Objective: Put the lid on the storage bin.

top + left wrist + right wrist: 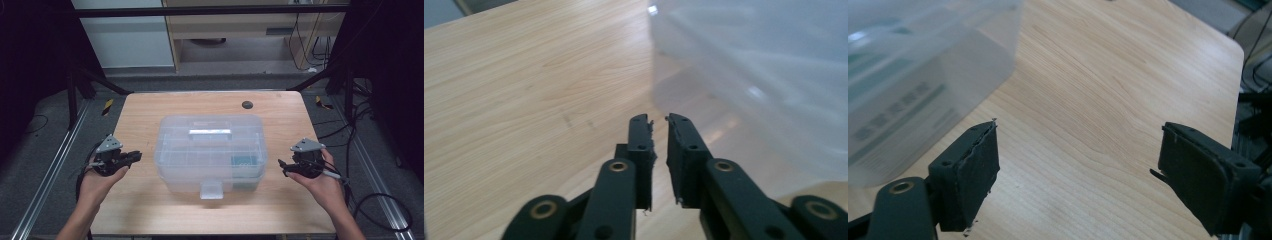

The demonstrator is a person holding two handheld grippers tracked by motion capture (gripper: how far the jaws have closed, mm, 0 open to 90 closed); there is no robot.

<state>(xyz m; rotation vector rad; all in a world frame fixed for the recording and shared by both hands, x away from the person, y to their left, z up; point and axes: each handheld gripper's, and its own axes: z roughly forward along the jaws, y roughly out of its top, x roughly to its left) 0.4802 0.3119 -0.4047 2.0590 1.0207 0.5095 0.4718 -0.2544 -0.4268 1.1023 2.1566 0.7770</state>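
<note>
A see-through plastic box (209, 150) is sitting in the middle of the wooden desk (140, 112). Its long side is running left to right, its latch (211, 189) is pointing toward the person, and its handle (210, 132) is lying flat on the lid (something blue-green is showing inside, too blurry to name). The left claw (135, 157) is hanging just beside the box's left end, jaws nearly closed and holding nothing. The right claw (283, 167) is hanging near the right end, jaws wide apart.
</note>
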